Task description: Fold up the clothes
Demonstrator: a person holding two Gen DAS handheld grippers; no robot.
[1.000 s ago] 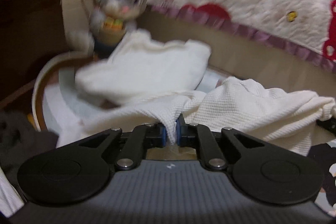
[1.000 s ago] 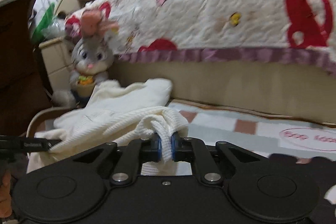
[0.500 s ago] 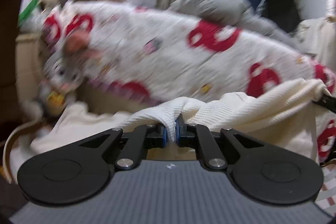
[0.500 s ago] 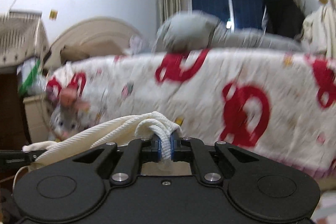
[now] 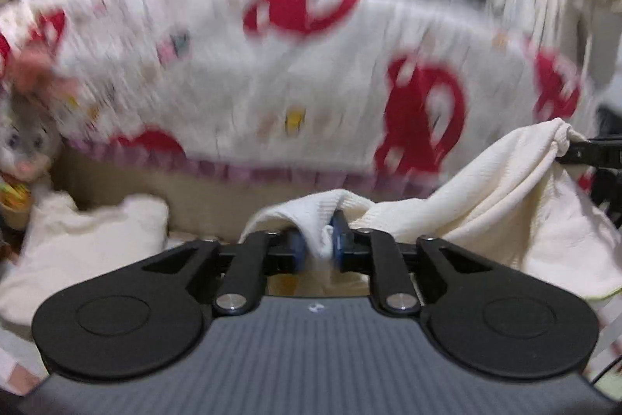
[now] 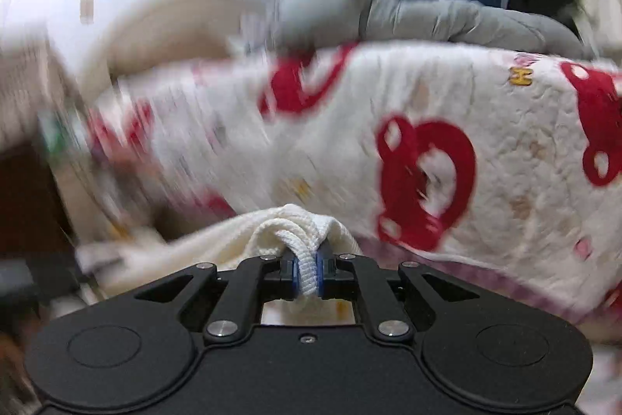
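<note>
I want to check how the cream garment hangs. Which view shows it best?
The left wrist view: the cream knit garment spans from the left gripper to the right gripper. The right wrist view shows only a bunched ribbed edge clamped in its fingers.

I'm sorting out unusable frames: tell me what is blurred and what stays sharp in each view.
Left wrist view: red-patterned quilt motion-smeared, left gripper and pinched cream garment sharp. Right wrist view: left background streaked, right gripper crisp on the garment.
</note>
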